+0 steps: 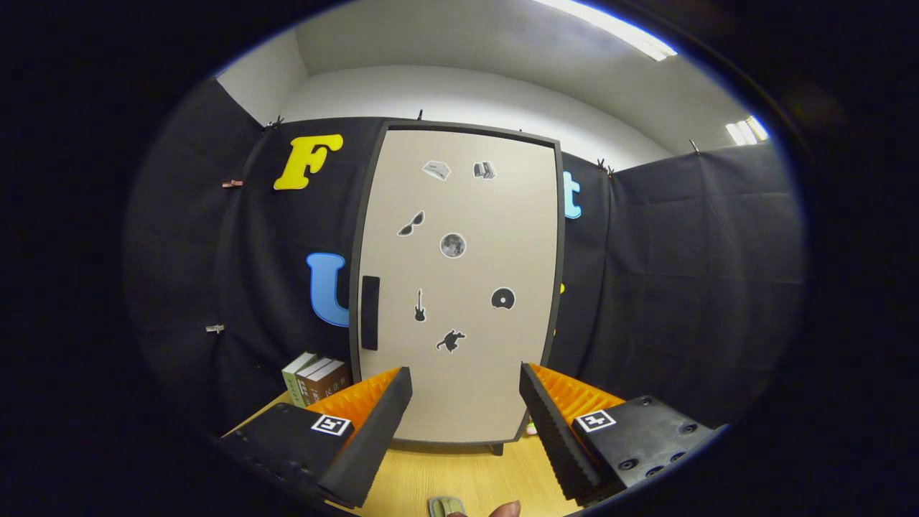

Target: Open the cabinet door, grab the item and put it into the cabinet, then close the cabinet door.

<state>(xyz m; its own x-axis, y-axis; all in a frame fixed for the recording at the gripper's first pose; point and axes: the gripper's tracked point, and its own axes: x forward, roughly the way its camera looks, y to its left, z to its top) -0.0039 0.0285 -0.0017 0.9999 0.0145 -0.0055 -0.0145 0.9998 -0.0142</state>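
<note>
Straight ahead of the tool (465, 416), whose fingers stand spread wide with nothing between them, the cabinet (459, 287) stands on the wooden desk (459, 474) with its pale door shut. A dark vertical handle (370, 312) sits near the door's left edge, so the hinges are probably on the right. To open it well, the tool should drift left, line one finger behind the handle, and pull in an arc rather than straight back. A small greenish item (446, 507) lies on the desk below the fingers, likely the thing to store. Some books (316, 377) lean beside the cabinet's left foot.
</note>
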